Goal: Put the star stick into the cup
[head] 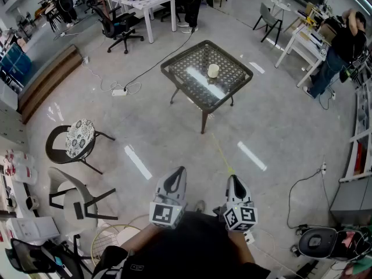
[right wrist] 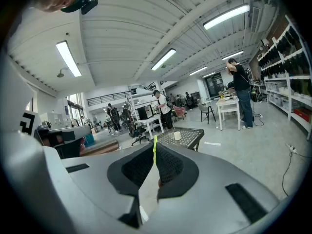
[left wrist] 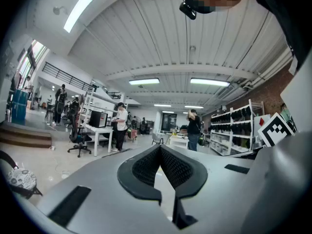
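A small cream cup (head: 213,70) stands near the middle of a dark mesh-top table (head: 172,74) a few steps ahead; in the right gripper view the cup (right wrist: 177,135) sits on the table (right wrist: 191,138) beyond the jaws. My right gripper (head: 232,178) is shut on the thin yellow star stick (head: 222,154), which points forward toward the table; the stick (right wrist: 155,151) shows pinched between the pads, its star end not visible. My left gripper (head: 179,170) hangs beside it, shut and empty, jaws (left wrist: 160,148) touching. Both are held low, far short of the table.
A black chair with a patterned seat (head: 79,138) and a white chair (head: 74,201) stand at left. A power strip with cable (head: 119,91) lies left of the table. A person (head: 342,48) stands by white desks at far right; an office chair (head: 120,27) is behind.
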Demonstrator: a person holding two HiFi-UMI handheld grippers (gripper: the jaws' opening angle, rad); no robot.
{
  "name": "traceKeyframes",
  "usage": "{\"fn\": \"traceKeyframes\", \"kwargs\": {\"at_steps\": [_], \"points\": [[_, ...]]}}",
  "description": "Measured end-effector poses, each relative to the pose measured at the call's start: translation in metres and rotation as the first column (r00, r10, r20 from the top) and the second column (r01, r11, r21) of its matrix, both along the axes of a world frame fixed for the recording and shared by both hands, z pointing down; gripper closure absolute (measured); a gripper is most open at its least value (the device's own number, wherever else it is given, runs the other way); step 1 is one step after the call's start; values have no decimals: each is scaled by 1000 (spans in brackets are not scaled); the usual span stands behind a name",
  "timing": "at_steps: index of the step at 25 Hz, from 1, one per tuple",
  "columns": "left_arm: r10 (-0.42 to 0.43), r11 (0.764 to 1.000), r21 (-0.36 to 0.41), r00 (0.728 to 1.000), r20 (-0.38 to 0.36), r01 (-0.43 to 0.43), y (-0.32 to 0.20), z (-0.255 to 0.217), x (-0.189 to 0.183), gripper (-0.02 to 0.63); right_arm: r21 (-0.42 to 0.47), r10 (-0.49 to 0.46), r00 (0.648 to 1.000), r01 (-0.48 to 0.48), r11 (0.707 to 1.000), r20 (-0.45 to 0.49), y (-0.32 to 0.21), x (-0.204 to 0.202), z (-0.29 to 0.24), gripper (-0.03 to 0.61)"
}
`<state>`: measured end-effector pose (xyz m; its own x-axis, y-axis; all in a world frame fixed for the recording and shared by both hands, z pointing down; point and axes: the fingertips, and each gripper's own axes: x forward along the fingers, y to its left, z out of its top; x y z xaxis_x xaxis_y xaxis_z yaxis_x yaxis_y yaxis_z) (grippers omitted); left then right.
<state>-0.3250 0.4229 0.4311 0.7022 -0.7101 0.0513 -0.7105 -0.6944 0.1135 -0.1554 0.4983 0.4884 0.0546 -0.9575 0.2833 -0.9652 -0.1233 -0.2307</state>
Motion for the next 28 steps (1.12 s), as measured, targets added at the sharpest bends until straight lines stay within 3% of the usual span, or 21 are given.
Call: {"fn": "traceKeyframes", "kwargs": {"at_steps": [14,25,28], "points": [[23,1000,0,1000,12,-23,17,7,24,597,34,21,999,-22,999,35,17,19,2,558],[6,999,34,999,45,-7,43,10,69,597,30,-26,999,25,999,36,31,62,13,558],[-24,999,23,1000,16,24,44,7,79,597,42,-44,999,43,998,31,27,73,19,558]]}}
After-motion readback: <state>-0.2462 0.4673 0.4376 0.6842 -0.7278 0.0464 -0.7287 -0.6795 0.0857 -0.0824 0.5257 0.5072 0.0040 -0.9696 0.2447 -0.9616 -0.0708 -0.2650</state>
